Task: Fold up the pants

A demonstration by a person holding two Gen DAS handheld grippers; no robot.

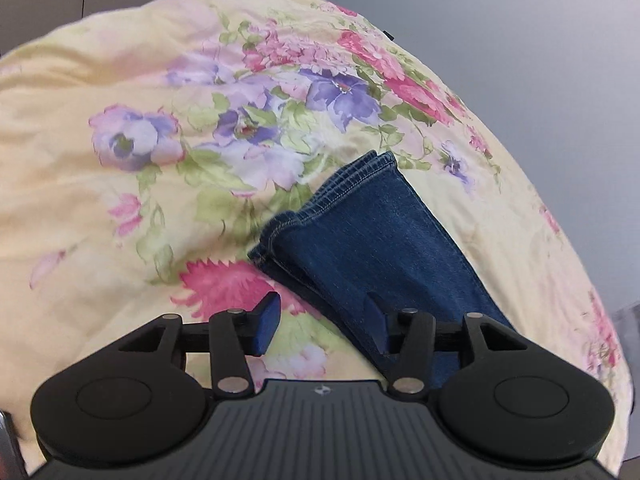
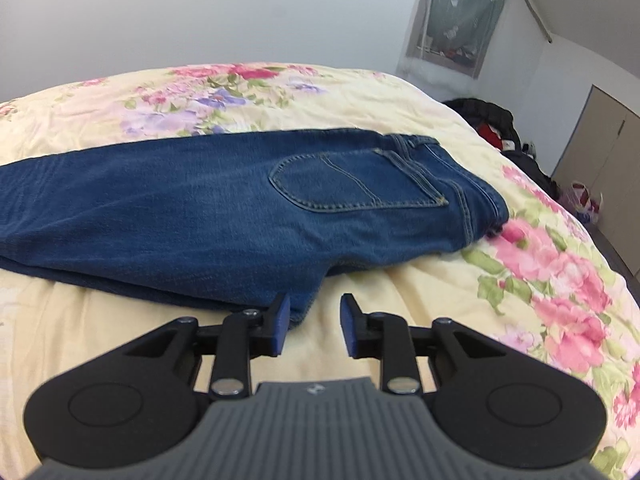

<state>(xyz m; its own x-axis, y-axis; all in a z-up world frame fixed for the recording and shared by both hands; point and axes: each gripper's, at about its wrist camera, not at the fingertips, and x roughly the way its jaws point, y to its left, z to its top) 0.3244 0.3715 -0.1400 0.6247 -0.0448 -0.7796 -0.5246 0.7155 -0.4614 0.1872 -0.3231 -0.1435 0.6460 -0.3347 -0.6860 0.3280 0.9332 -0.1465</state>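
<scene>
— Where are we with the jeans [image 2: 192,204]?

— I have them folded lengthwise on the flowered bedspread [image 1: 120,208], one leg on the other, back pocket [image 2: 352,180] up. I'd say the first fold is done and both ends are let go.

— And your claws?

— My left gripper [image 1: 320,322] stands wide apart over the leg near the hems [image 1: 340,188], gripping nothing. My right gripper [image 2: 314,322] is partly apart at the seat edge; the denim corner lies just beside its left finger, not pinched.

— Next?

— Probably a crosswise fold: take the hems and carry them to the waistband [image 2: 416,142], keeping both layers together.

— Anything unclear?

— Neither camera shows the whole length, so I can't tell whether the middle lies flat. The left gripper's right finger blends into the denim.
</scene>
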